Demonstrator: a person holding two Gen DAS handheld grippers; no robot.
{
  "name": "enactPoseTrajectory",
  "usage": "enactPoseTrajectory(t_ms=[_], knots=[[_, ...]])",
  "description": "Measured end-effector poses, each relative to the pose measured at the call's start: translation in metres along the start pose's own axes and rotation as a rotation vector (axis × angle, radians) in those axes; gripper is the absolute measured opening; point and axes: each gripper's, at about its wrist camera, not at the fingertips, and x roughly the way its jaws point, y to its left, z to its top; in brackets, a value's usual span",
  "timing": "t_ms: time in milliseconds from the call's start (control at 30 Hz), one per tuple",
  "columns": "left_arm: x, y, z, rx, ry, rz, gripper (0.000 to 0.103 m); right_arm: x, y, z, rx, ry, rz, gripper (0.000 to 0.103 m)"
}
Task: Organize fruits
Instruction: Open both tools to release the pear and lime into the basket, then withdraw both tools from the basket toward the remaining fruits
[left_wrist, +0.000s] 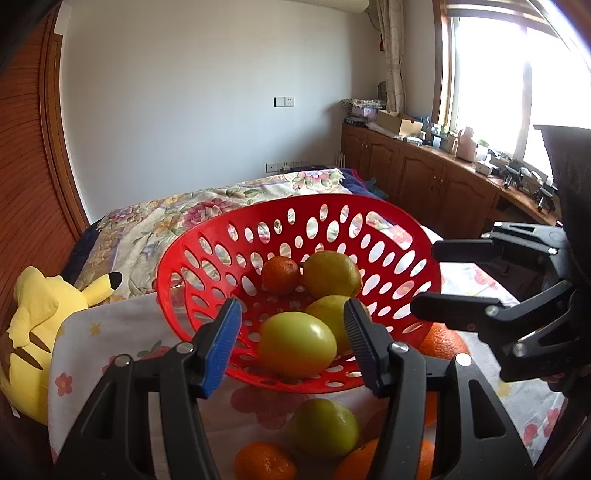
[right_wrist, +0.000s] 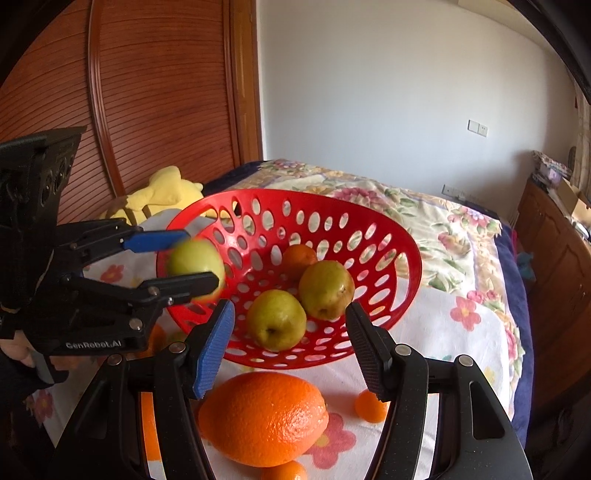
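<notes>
A red perforated basket (left_wrist: 207, 240) (right_wrist: 402, 254) sits on a floral cloth and holds two yellow-green pears (right_wrist: 325, 284) and a small orange (right_wrist: 297, 258). My left gripper (left_wrist: 293, 332) (right_wrist: 184, 258) has a green pear (left_wrist: 297, 343) (right_wrist: 195, 264) between its wide-apart fingers over the basket's near rim; the pear looks blurred, and I cannot tell if it is gripped. My right gripper (right_wrist: 290, 343) (left_wrist: 428, 280) is open and empty above a large orange (right_wrist: 264, 417). Another pear (left_wrist: 325, 426) and oranges (left_wrist: 264, 461) lie in front of the basket.
A yellow plush toy (left_wrist: 40, 325) lies left of the basket beside a wooden sliding door (right_wrist: 147, 92). A flowered quilt (left_wrist: 177, 210) covers the bed behind. Wooden cabinets (left_wrist: 424, 177) with clutter run under the window at right. A small orange (right_wrist: 371, 406) lies on the cloth.
</notes>
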Motion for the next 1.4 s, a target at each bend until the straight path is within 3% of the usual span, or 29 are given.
enactPoseTrajectory(t_ms=[400, 1100, 1400], knots=[[-0.038, 0.002, -0.024, -0.015, -0.039, -0.01, 0.058, -0.018, -0.003, -0.02, 0.052, -0.016, -0.013, 0.065], [-0.09, -0.022, -0.096, -0.074, 0.001, -0.031, 0.064, -0.052, 0.009, -0.083, 0.119, 0.021, -0.068, 0.065], [-0.091, -0.033, -0.101, -0.086, 0.014, -0.051, 0.067, -0.039, 0.014, -0.107, 0.111, 0.083, -0.059, 0.055]])
